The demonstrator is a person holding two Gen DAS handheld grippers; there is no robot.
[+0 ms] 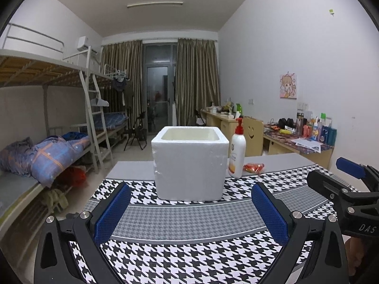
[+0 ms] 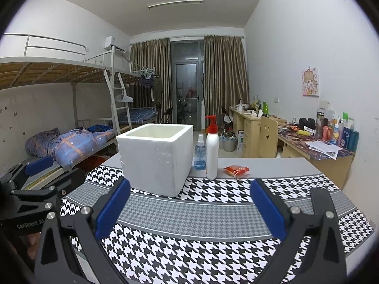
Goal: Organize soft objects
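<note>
Nearest, both pairs of tongs are hovering low over the houndstooth cloth (image 1: 189,255) covering the table (image 2: 272,163), each spread wide and gripping nothing: the left tongs (image 1: 190,211) at 6 o'clock in the left wrist view, the right tongs (image 2: 189,209) at 6 o'clock in the right wrist view. Each pair is also showing at the edge of the other's view, side by side and apart.

Just beyond, the white foam box (image 2: 155,158) is sitting upright and open-topped on the cloth, dead ahead of the left tongs at 12 o'clock and toward 11 o'clock for the right. Its inside is not visible.

Behind it, toward 1 o'clock, a white pump bottle (image 2: 212,150) is standing at the far edge of the cloth, a blue spray bottle (image 2: 200,152) is peeking out between it and the box, and a small red packet (image 2: 236,170), likely the soft item to sort, is lying on bare table just right of the pump bottle.

The task appears to be at its opening, with nothing picked up. The next move probably calls for the right tongs reaching past the pump bottle without tipping it, closing gently on the packet, then carrying it over the box rim.
</note>
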